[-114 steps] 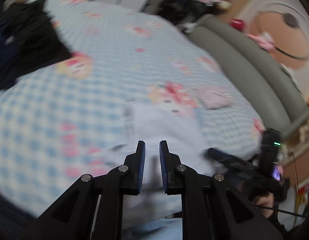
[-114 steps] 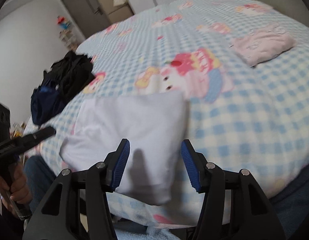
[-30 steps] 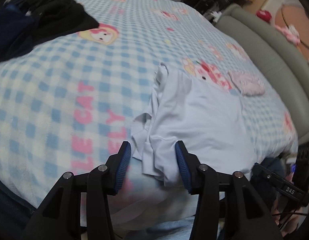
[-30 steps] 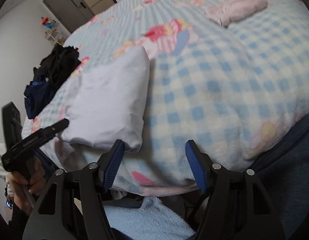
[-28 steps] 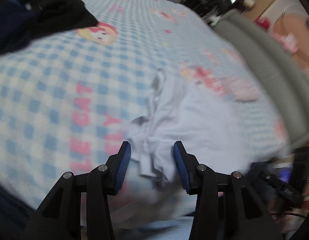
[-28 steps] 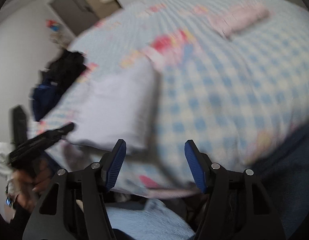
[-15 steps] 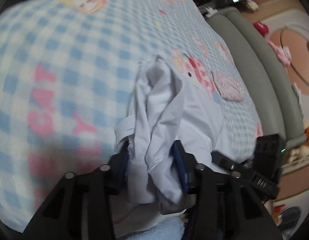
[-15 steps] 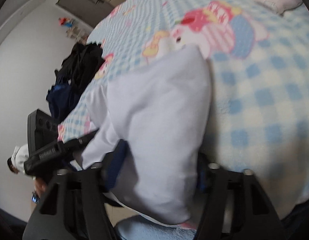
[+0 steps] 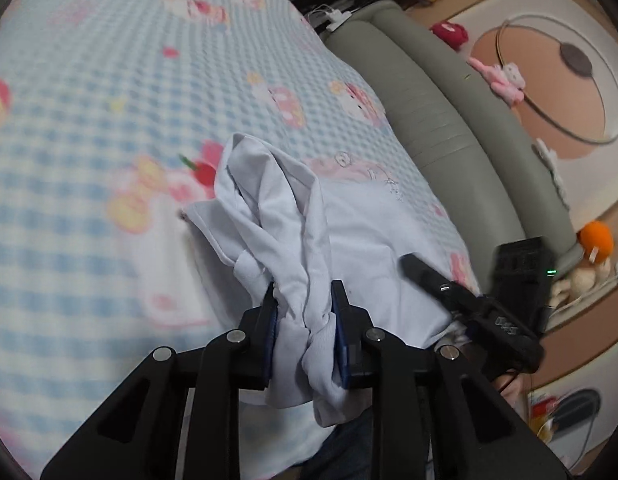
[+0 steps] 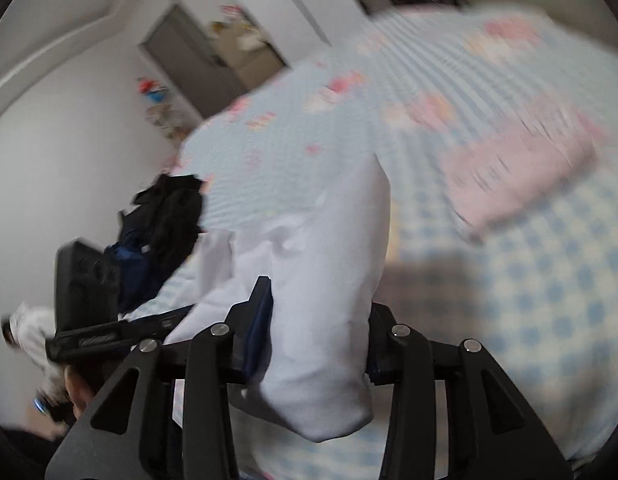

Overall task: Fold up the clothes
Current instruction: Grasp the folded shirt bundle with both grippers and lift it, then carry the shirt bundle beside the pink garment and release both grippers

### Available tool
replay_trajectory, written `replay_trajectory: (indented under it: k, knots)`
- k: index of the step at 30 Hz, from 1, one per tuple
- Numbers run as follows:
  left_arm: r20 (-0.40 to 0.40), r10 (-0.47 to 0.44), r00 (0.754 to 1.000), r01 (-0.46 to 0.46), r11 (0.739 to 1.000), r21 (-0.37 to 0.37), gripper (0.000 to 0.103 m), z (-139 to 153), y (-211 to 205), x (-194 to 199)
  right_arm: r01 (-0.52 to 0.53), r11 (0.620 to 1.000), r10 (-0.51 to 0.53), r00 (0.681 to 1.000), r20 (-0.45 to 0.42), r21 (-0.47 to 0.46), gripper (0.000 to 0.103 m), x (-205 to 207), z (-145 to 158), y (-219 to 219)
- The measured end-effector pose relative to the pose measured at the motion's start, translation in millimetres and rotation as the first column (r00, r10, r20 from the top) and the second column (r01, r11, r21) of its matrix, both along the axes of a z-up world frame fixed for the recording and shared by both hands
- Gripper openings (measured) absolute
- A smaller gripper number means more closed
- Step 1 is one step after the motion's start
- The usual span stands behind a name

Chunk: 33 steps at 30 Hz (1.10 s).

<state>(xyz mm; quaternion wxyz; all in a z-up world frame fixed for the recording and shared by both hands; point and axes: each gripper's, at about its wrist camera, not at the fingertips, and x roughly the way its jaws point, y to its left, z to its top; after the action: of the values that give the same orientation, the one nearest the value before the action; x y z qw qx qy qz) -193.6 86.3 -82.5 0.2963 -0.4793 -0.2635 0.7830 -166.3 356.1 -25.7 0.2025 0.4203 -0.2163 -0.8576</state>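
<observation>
The white shirt (image 9: 365,240) is folded but bunched at one end, over the blue checked blanket (image 9: 69,160). The left gripper (image 9: 303,312) and right gripper (image 10: 317,320) have just closed and pinch it.

White garment (image 9: 361,240) at centre; blue-and-white checked blanket (image 9: 69,92) with pink cartoon prints, left; grey headboard (image 9: 441,108), upper right; pink folded cloth (image 10: 517,176), right; black clothes pile (image 10: 169,216), left.

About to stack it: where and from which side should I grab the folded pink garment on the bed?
Judging by its flat, slab-like fold, take the folded pink garment at its thick near edge, coming in low from the near side so a tool pinches all layers together.
</observation>
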Motion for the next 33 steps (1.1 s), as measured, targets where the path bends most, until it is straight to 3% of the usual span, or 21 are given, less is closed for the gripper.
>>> replay_trajectory:
  k: [2, 4, 13, 15, 19, 22, 24, 28, 31, 32, 33]
  knots:
    - [0.027, -0.016, 0.999, 0.016, 1.0, -0.005, 0.023, -11, 26, -18, 0.03, 1.0, -0.03, 0.999, 0.013, 0.003, 0.037, -4, -10, 17]
    - [0.003, -0.038, 0.999, 0.038, 0.999, -0.006, 0.023, -1, 48, -38, 0.054, 0.998, -0.054, 0.999, 0.003, 0.011, 0.036, -15, -9, 28]
    - [-0.186, -0.063, 0.98, 0.064, 0.998, -0.004, 0.024, 69, 141, -139, 0.139, 0.988, -0.126, 0.976, -0.178, 0.06, 0.035, -103, 66, 102]
    - [-0.151, -0.066, 0.986, 0.068, 0.998, 0.008, 0.027, 59, 158, -161, 0.16, 0.981, -0.138, 0.972, -0.19, 0.107, 0.035, -114, 69, 116]
    - [0.039, -0.131, 0.991, 0.129, 0.991, 0.042, 0.028, -14, 196, -196, 0.257, 0.941, -0.247, 0.966, -0.074, 0.218, 0.037, -138, 23, 154]
    - [0.147, -0.181, 0.972, 0.169, 0.981, 0.092, 0.033, -57, 217, -200, 0.303, 0.934, -0.303, 0.953, -0.027, 0.188, 0.037, -135, -1, 181]
    - [0.157, -0.168, 0.973, 0.145, 0.978, 0.149, 0.043, -64, 214, -195, 0.314, 0.931, -0.313, 0.949, -0.035, 0.184, 0.037, -130, 0, 185]
    - [0.174, -0.143, 0.974, 0.107, 0.974, 0.2, 0.049, -69, 205, -185, 0.301, 0.918, -0.298, 0.953, -0.05, 0.258, 0.041, -128, 2, 178]
    - [0.157, -0.138, 0.978, 0.11, 0.978, 0.176, 0.035, -68, 215, -183, 0.314, 0.908, -0.313, 0.948, -0.048, 0.276, 0.043, -125, -7, 183]
    - [0.128, -0.133, 0.983, 0.113, 0.982, 0.151, 0.025, -62, 218, -184, 0.323, 0.907, -0.324, 0.945, -0.041, 0.269, 0.044, -124, -11, 187]
    - [0.094, -0.126, 0.988, 0.114, 0.985, 0.127, 0.023, -53, 220, -184, 0.331, 0.91, -0.333, 0.942, -0.035, 0.249, 0.044, -126, -13, 192]
